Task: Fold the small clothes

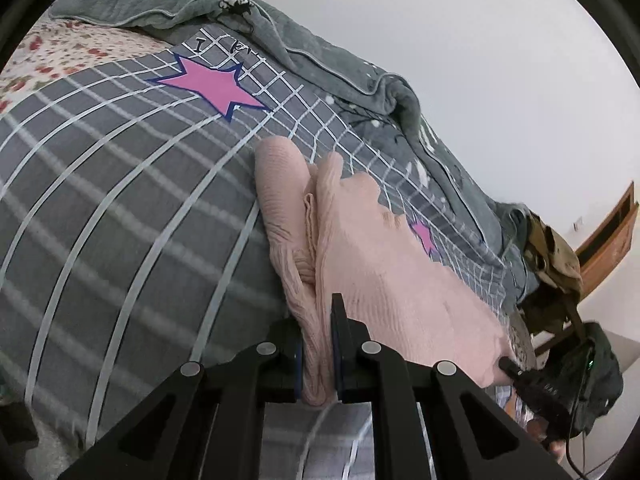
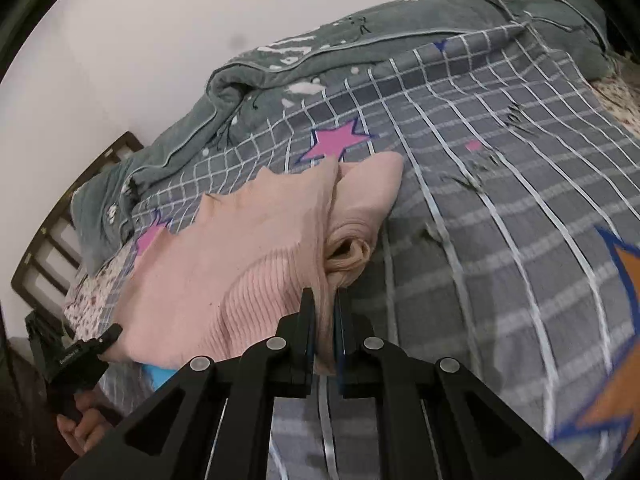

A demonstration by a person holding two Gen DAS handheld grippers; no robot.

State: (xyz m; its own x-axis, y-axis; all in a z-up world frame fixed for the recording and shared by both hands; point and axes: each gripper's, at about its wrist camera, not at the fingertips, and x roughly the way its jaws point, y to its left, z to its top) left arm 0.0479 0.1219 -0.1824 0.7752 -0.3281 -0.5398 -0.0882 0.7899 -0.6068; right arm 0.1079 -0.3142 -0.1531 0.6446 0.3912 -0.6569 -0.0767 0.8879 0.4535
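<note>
A pink ribbed knit garment (image 1: 380,256) lies partly folded on a grey checked bed sheet (image 1: 120,208). My left gripper (image 1: 320,320) is shut on a bunched edge of the garment. The right gripper's tip also shows in the left wrist view (image 1: 508,366), at the garment's other corner. In the right wrist view my right gripper (image 2: 324,312) is shut on the ribbed hem of the same garment (image 2: 256,248). The left gripper also shows there (image 2: 112,334), at the garment's far corner, held by a hand. The garment is stretched between both grippers, just above the sheet.
A grey-green quilt (image 1: 256,28) is heaped along the white wall (image 1: 480,60) behind the sheet (image 2: 500,220). A floral sheet (image 1: 52,52) lies at the far left. A wooden bed frame (image 2: 44,248) and a bag (image 1: 556,264) stand at the bed's end.
</note>
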